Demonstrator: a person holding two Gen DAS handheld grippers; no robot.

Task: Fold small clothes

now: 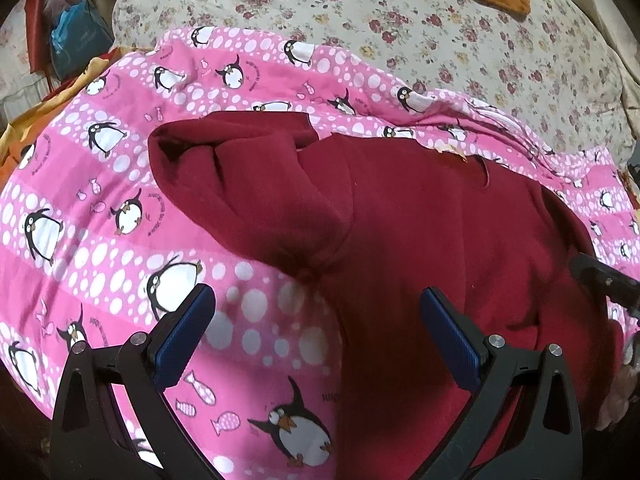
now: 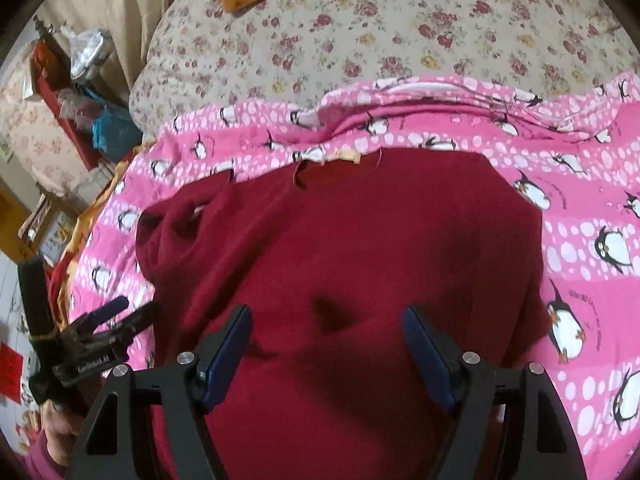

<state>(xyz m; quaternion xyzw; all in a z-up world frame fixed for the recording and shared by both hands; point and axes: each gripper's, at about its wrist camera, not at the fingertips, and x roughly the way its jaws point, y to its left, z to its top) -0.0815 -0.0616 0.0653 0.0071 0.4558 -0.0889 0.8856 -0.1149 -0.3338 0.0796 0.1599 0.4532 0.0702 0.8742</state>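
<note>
Left wrist view. Below the left gripper (image 1: 316, 320), whose two blue-padded fingers (image 1: 182, 336) stand wide apart and hold nothing, a dark red fleece garment (image 1: 420, 248) lies on a pink penguin-print quilt (image 1: 100, 208). One finger hangs over bare quilt, the other over the garment's near edge, so the garment lies ahead and to the right of this gripper. A sleeve (image 1: 248, 176) runs from the garment's body up and to the left, ending in an open cuff; its long axis crosses the fingers' line diagonally. At the right edge a dark tip, probably part of the right gripper (image 1: 600, 280), shows over the fleece, though the frame is too cropped there to be sure. Beyond the quilt lies a floral bedspread (image 1: 440, 20).

Right wrist view. The right gripper (image 2: 328, 344) hovers directly over the middle of the garment (image 2: 360, 240), its fingers (image 2: 230, 344) likewise spread open and empty, with red fabric on both sides of them. The garment's body extends straight ahead to its far hem against the quilt (image 2: 592, 248); the sleeve end (image 2: 160, 220) lies off to the left. The left gripper (image 2: 116, 316) appears at the left margin, over the quilt just beside the garment's left edge, fingers apart.

Judgement: the left gripper is the nearer to the sleeve, which would suit folding it inward across the body.
</note>
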